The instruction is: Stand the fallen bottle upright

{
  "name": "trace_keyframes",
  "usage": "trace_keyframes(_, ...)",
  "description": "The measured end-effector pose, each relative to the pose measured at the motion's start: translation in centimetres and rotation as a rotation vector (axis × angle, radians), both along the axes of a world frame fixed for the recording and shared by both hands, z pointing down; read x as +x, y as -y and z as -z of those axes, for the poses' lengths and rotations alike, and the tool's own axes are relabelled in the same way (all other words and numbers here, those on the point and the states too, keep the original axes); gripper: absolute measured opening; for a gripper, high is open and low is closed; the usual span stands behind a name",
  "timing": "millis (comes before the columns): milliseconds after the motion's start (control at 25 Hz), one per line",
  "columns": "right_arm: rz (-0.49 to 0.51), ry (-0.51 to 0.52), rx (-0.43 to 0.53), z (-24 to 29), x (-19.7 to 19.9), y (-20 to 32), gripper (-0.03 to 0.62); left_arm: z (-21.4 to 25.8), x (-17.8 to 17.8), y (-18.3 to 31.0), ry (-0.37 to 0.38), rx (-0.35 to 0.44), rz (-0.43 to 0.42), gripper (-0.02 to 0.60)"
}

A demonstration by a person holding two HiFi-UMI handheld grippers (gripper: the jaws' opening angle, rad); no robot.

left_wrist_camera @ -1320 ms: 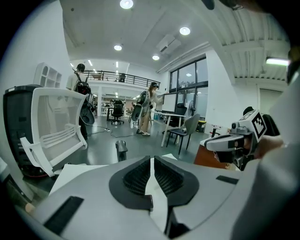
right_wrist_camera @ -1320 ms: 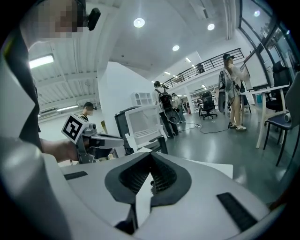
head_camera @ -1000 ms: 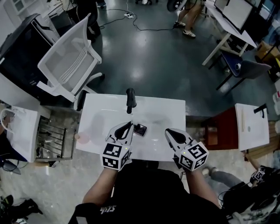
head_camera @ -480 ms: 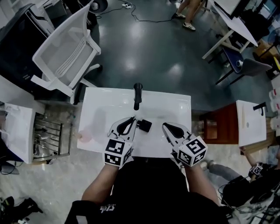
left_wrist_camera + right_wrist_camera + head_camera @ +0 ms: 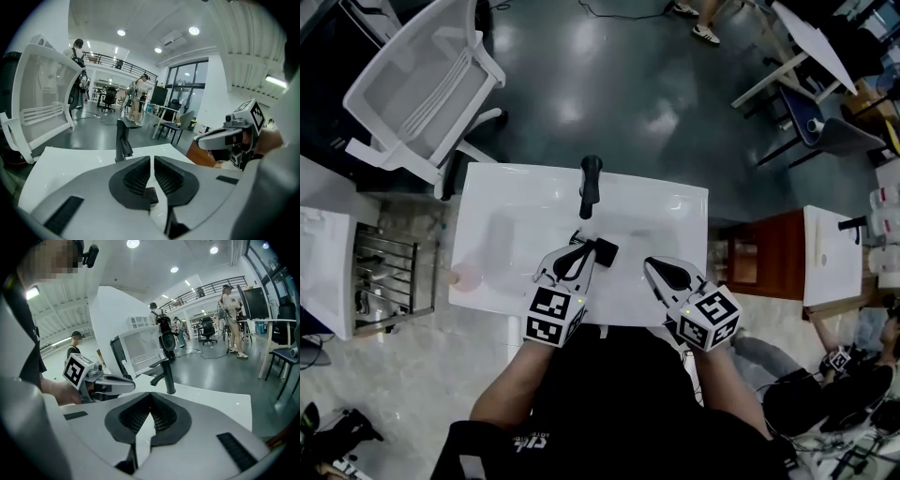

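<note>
Left gripper [image 5: 152, 157] low over the white table [image 5: 502, 211], jaws pinched to a slit, nothing held, small dark bottle [image 5: 603, 251] just beside its tips, lying or upright I can't tell, right gripper [image 5: 150, 394] shut and empty: looks like the approach, and next the jaws must open.

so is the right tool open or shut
Shut: in the right gripper view the right tool has its jaws meeting at the tips, with nothing between them.
</note>
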State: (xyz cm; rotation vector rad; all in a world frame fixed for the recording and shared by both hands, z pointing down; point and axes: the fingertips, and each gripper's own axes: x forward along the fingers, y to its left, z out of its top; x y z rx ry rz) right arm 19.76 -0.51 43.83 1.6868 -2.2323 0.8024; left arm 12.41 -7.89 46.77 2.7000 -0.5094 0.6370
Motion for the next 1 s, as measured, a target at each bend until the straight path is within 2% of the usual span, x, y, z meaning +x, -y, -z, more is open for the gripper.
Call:
trace_keyframes(320,0.021,0.016,-0.061,-3.4,1.7,0.9,0.015,-4.6,1.2,0.1,0.084,-0.03,-0.007,0.04)
trace_keyframes(680,0.078,0.057,-0.117,-7.0,0.8,1.9,0.015,-11.7,0.2,-0.7,0.213,-0.119,-0.016,0.043)
trace_keyframes(1000,0.185,0.045,-0.196,-10.9,-1.0,3.3,0.015,-15.3,-0.6,0.3,0.285,-0.17,-0.004,0.138)
